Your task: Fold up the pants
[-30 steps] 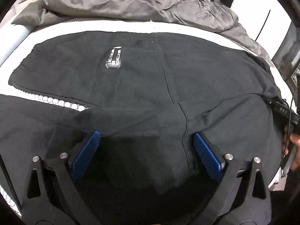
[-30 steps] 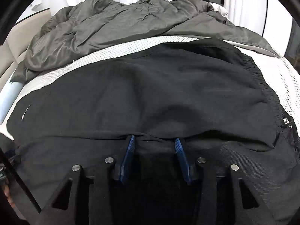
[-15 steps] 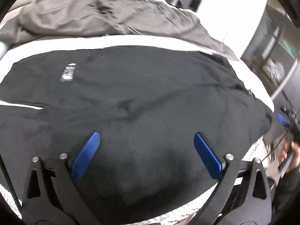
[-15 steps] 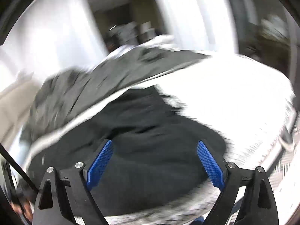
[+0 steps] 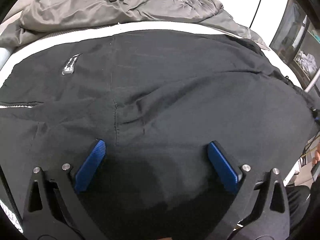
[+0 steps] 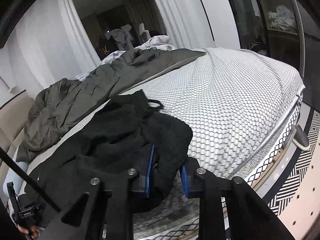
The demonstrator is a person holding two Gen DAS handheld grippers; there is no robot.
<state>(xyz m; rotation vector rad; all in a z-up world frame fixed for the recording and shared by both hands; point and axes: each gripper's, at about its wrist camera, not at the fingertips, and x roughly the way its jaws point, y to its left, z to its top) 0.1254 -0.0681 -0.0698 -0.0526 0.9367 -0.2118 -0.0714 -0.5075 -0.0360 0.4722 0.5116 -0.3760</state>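
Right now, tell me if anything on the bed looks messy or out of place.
The black pants lie mostly flat, but one end is bunched into a rumpled heap between the closing jaws of the right hand-held gripper. Behind them, a grey duvet is crumpled across the far side of the mattress.

Likely bedroom: mattress [image 6: 230,100], rumpled grey duvet [image 5: 120,6], curtains [image 6: 46,46].

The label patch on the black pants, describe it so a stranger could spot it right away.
On the bed, the black pants lie spread in front of the rumpled grey duvet. The label patch is a small slanted grey strip with pale lettering, the only light mark on that cloth.
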